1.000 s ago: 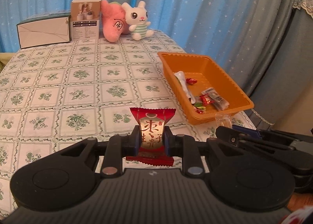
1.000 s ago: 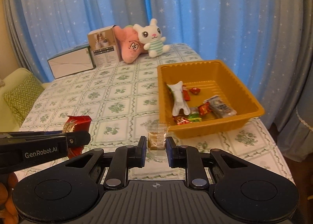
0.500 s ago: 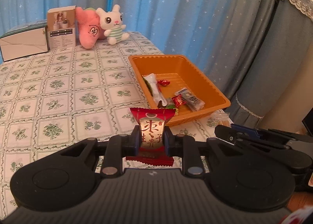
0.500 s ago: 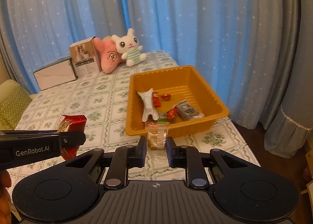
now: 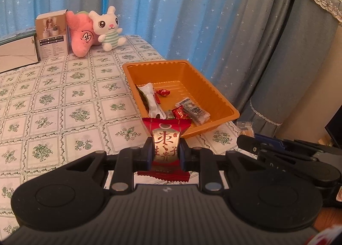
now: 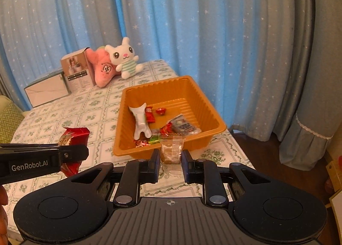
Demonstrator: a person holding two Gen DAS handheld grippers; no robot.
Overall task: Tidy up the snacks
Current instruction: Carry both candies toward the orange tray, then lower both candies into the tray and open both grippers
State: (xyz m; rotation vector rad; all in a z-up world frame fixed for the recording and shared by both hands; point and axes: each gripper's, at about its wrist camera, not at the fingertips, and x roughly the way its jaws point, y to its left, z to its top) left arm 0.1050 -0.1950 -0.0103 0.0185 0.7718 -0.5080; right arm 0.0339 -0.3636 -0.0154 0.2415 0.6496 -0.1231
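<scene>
One floral checked tablecloth (image 5: 64,99) is backed by starry blue curtains (image 6: 171,20); at two o'clock, wrapped sweets are held in an orange plastic tray (image 5: 222,106). A red-wrapped sweet (image 5: 165,146) is clamped by the left gripper (image 5: 165,155), a clear-wrapped biscuit (image 6: 172,151) by the right gripper (image 6: 171,162).

Two wrist cams, side by side, angled down over table.
Both share orange tray (image 5: 215,93) (image 6: 213,108), plush toys (image 5: 106,29) (image 6: 126,61) at far end.

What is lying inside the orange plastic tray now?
The orange plastic tray holds a white packet, small red candies and a dark printed packet; anything beneath them is hidden.
</scene>
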